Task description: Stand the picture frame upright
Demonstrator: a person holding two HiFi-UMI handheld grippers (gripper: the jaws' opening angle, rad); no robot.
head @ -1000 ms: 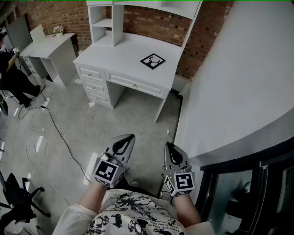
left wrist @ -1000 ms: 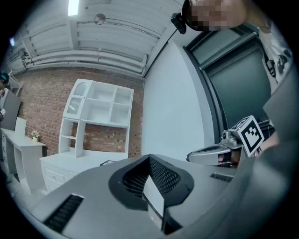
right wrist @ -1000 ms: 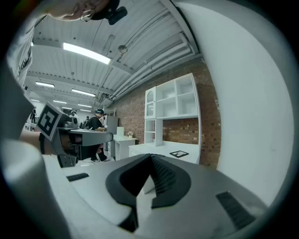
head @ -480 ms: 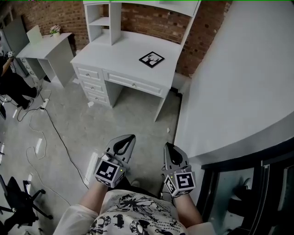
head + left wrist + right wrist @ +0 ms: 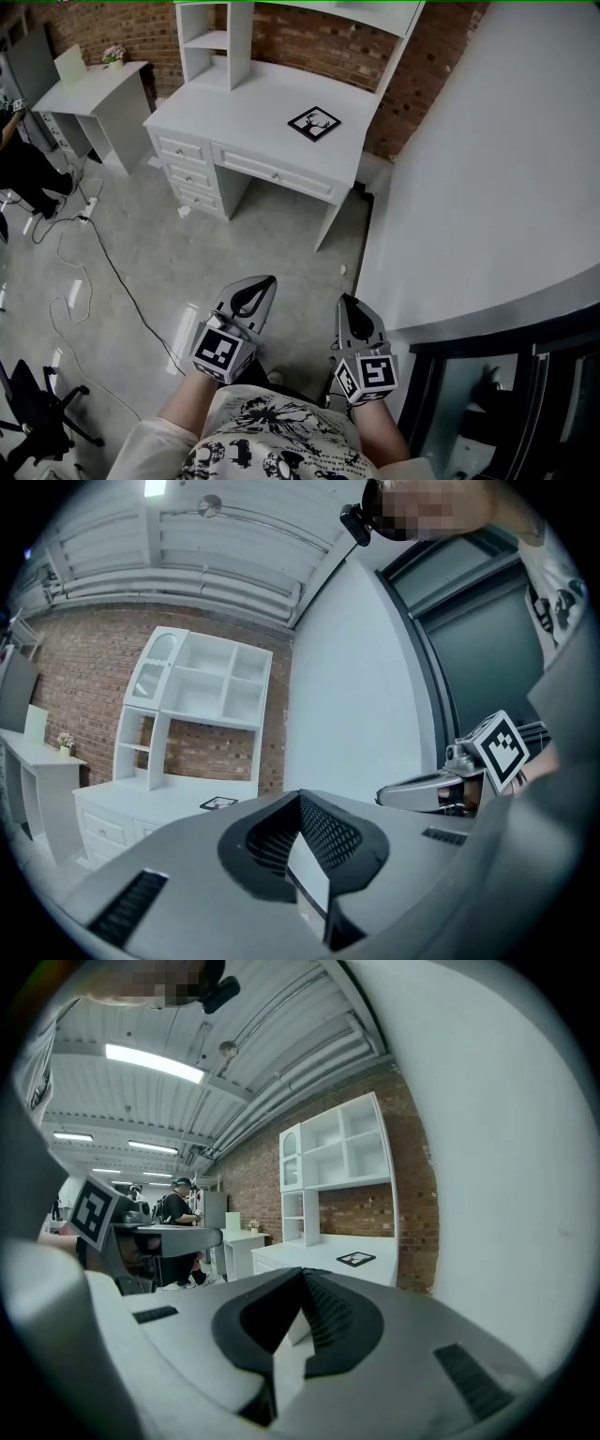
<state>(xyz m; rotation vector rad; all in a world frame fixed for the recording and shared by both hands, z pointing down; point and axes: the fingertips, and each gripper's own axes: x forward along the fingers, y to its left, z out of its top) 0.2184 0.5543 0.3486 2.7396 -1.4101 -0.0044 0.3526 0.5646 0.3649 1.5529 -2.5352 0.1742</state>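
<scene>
Room: brick wall, grey concrete floor, white wooden table with drawers [image 5: 246, 101] | black square picture frame [image 5: 313, 124] lies flat on it, well apart | left hand-held gripper [image 5: 263, 281], right hand-held gripper [image 5: 345, 300]: jaws pressed together, empty, held low, probably since approach not begun.

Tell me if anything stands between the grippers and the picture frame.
Nothing visible does. Only floor lies between the left gripper, the right gripper and the white desk, where the picture frame lies flat.
</scene>
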